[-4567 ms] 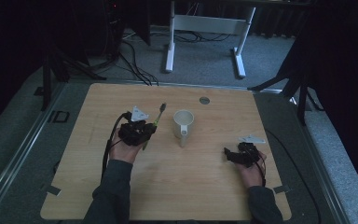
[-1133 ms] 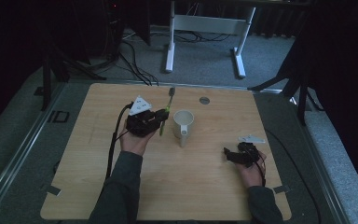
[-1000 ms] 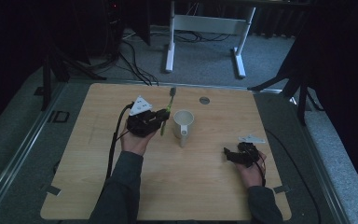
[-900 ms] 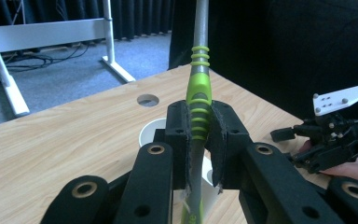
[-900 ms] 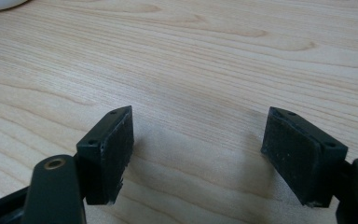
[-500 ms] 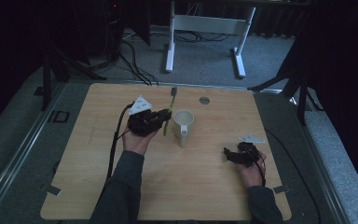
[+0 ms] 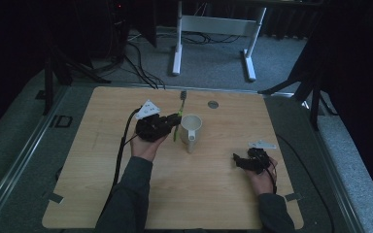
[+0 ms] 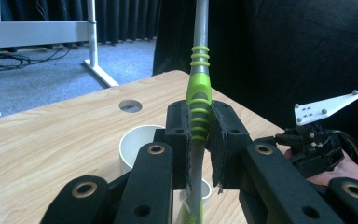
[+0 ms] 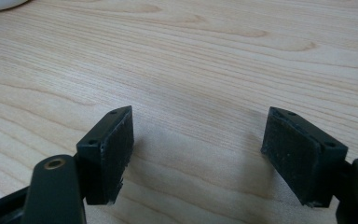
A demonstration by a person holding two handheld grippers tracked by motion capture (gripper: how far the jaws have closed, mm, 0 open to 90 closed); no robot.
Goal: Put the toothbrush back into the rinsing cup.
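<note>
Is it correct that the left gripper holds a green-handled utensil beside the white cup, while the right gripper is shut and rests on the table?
Not quite. The right gripper is open: the right gripper view shows its jaws standing well apart over bare table. The rest holds: the left gripper is clamped on the green-handled utensil beside the white cup.

Lab or studio — black curtains (image 7: 354, 73), floor cables (image 7: 136, 53), wooden table (image 7: 102, 194)
</note>
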